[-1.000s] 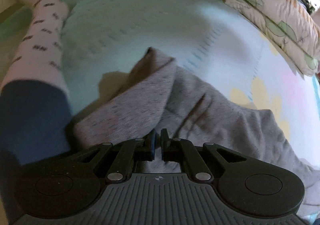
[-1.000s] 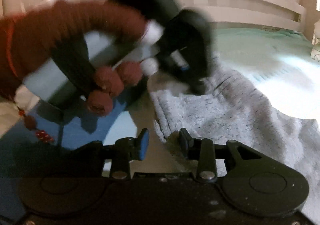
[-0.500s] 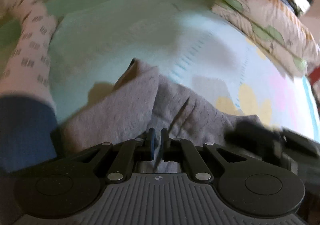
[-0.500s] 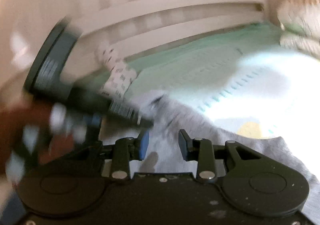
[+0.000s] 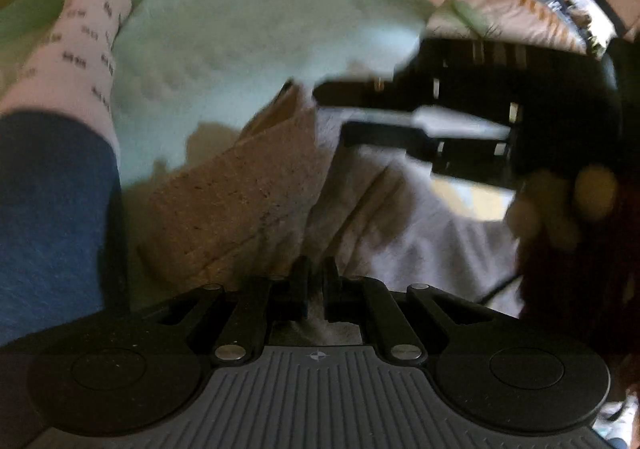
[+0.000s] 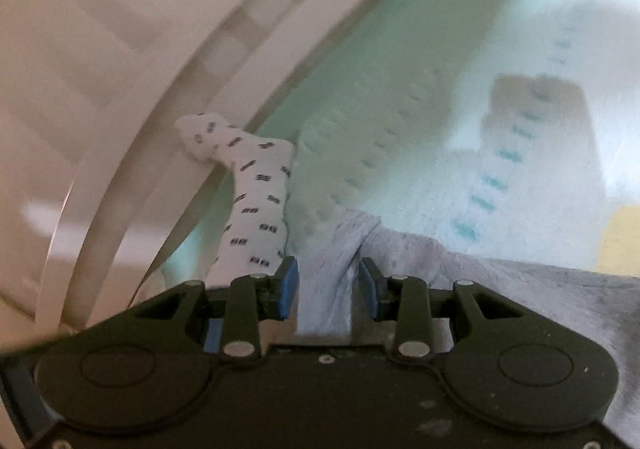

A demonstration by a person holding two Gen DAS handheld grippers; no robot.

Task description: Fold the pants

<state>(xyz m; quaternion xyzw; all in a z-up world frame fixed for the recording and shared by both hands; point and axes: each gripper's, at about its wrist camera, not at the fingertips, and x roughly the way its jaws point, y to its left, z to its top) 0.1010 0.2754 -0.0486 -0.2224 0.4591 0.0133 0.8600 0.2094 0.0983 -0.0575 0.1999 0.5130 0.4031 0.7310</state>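
Pants (image 5: pixel 248 189) first: grey sweatpants, heathered knit, lying bunched on the mint and pale-blue bed cover (image 5: pixel 240 29), with one edge lifted up toward your left gripper (image 5: pixel 315 289). That claw looks pinched nearly closed on a ridge of the grey fabric, only a thin gap between its fingers with cloth in it, so I'd call it gripping the pants. Your right gripper (image 6: pixel 328 289) is a different story: its blue-padded fingers (image 6: pixel 288 289) stand apart with a fold of the same fabric sitting between them, not clamped yet as far as I can tell. From the left wrist view you can see that gripper (image 5: pixel 420 121) reaching in over the pants from the right, blurred, so it's mid-motion. My read is you're at the grab stage, one corner secured and the second one being lined up, with no real fold laid down yet. Next move probably calls for closing the right fingers on that fold near the edge, then lifting both corners evenly so the fabric hangs flat rather than twisted. Further out there's a white sock with dark marks (image 6: pixel 256 185) lying by the white slatted bed rail (image 6: pixel 160 89), close to the pants' edge, so watch you don't snag it. Patterned pillows (image 5: pixel 520 13) sit at the far right.
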